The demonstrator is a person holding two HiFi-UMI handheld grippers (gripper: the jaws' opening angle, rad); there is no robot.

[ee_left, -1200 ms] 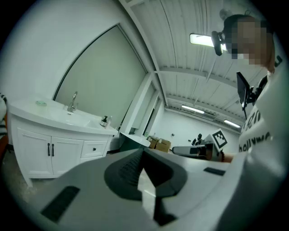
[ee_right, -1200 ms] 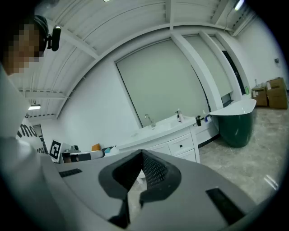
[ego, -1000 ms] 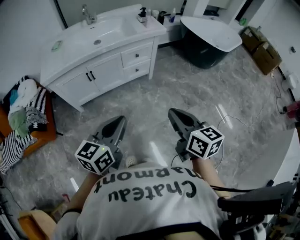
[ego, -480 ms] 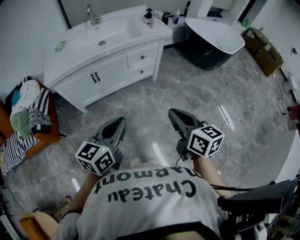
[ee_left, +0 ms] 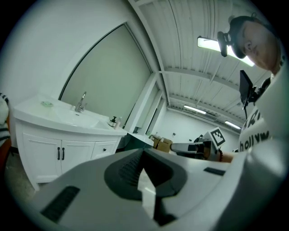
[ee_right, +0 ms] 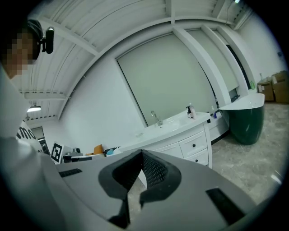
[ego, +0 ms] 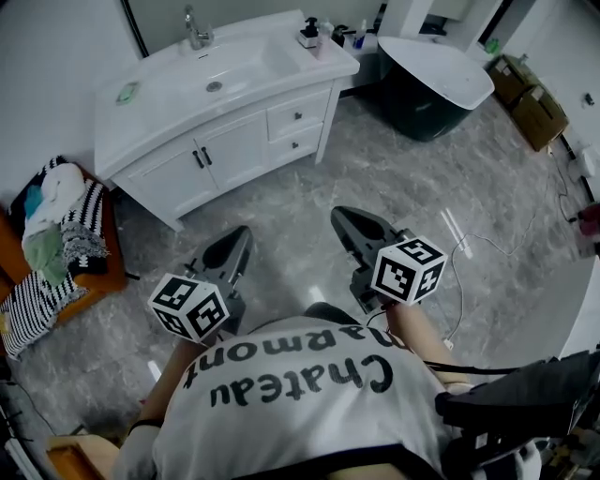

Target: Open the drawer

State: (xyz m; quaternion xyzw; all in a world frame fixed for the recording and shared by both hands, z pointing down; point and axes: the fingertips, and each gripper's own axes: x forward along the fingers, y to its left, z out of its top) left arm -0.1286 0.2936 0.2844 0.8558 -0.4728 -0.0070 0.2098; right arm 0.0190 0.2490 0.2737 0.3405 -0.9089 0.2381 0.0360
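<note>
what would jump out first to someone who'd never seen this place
The white sink cabinet at the upper left of the head view stands out against the grey marble floor, its two drawers closed. In the foreground the left gripper and right gripper point toward it, both shut and empty, well short of it. A dark tub with a white rim sits at the top right.

Bathroom mock-up, prob. inside a bigger hall: white vanity [ego: 173, 176] w/ basin [ego: 234, 64] & tap [ego: 195, 26], dark freestanding tub [ego: 424, 105] beside it, marble-look floor [ego: 375, 187]; cardboard boxes [ego: 532, 105] at floor's edge, strip lights [ee_left: 211, 43] on ribbed ceiling.
</note>
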